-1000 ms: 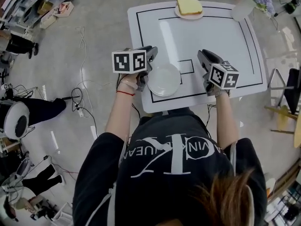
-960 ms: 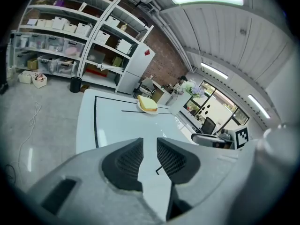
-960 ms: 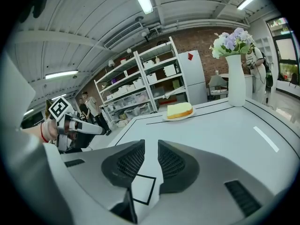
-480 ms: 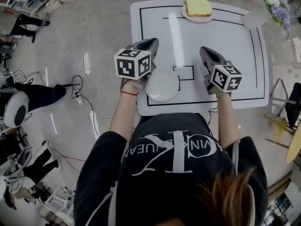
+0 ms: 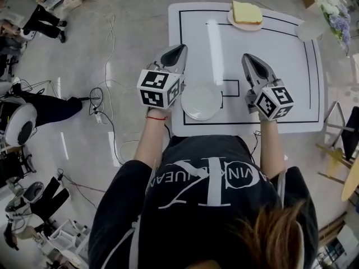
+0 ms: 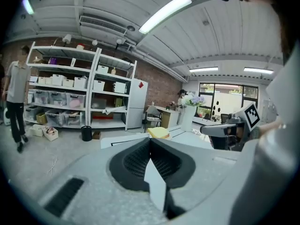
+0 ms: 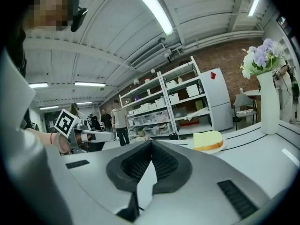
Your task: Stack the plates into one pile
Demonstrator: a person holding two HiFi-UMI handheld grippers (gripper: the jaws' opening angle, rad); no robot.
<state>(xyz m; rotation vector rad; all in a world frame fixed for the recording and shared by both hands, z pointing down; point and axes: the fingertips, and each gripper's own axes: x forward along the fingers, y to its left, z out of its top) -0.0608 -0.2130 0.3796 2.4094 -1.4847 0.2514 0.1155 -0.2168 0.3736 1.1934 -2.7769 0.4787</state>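
Right gripper [image 7: 149, 143] jaws together, yellow block [image 7: 208, 139], perhaps bread, on plate [image 7: 222, 146]

Table [image 5: 269, 49]: empty plate [image 5: 201, 101], laden plate [image 5: 231, 21], vase [image 5: 309, 31]

The far plate [image 5: 233, 22] lies mostly hidden under, perhaps, bread [image 5: 247, 12].

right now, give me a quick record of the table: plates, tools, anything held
table: white, marked with black lines
near plate: white, empty, by the front edge, between the two tools
far plate: at the far edge, bears a yellow block
left tool: shut, holds nothing
right tool: shut, holds nothing
vase: far right corner, with flowers
stack: not made, plates lie apart
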